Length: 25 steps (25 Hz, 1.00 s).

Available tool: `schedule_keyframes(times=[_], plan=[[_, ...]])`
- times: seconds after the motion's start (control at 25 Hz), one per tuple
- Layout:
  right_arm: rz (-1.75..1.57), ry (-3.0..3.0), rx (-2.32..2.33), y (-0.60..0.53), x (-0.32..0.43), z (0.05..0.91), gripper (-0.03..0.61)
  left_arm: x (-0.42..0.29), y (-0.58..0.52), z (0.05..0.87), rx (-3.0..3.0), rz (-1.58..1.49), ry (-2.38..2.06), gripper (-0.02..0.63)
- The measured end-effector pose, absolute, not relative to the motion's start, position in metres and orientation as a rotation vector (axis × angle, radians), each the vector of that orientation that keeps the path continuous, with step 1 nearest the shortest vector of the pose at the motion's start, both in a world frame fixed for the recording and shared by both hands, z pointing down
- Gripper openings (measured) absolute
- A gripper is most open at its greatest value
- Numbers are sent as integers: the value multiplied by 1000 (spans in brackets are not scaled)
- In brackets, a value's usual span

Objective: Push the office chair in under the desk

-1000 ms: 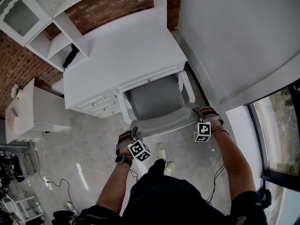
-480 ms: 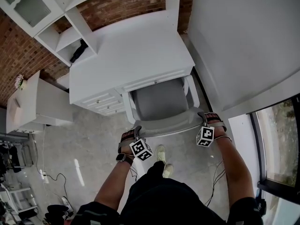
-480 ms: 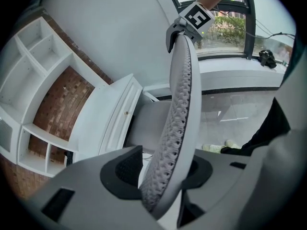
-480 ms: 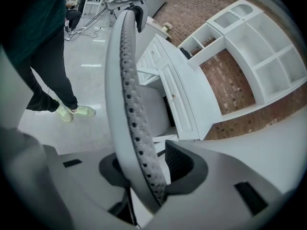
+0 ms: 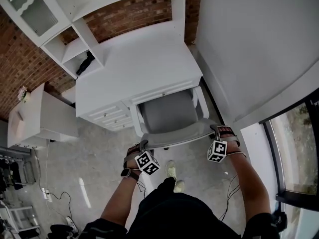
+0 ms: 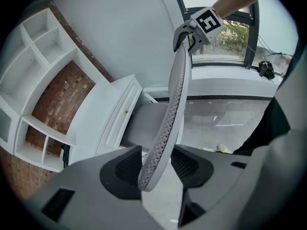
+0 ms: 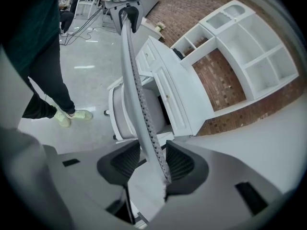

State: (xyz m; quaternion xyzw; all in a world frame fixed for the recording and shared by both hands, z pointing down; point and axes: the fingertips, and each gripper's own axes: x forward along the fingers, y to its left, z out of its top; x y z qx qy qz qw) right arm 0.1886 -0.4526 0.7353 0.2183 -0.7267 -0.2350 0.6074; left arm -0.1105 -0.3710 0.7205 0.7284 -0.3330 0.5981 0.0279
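Opening wider, left tool (image 5: 143, 145) and right tool (image 5: 217, 132) straddle the office chair (image 5: 167, 111).

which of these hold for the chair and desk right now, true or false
The office chair has its seat partly under the desk: true.
The wall behind the desk is green tile: false, it is a red brick wall.
Both grippers are away from the chair: false, the backrest has its top edge between the jaws of the left gripper and of the right gripper; both pairs have just been opening.
The drawers lie left of the chair in the head view: true.
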Motion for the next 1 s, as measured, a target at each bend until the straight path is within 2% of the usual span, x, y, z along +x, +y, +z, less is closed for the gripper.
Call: schedule_keyframes(times=[0.36, 0.8, 1.0], plan=[[-418, -1829, 744, -428, 180, 684, 127, -103, -362, 681, 2246, 1669, -1097, 186], [-91, -2088, 1075, -406, 156, 597, 56, -78, -371, 601, 2293, 1014, -1258, 124], [26, -2190, 1187, -399, 141, 555, 35, -71, -372, 567, 2313, 820, -1324, 89]])
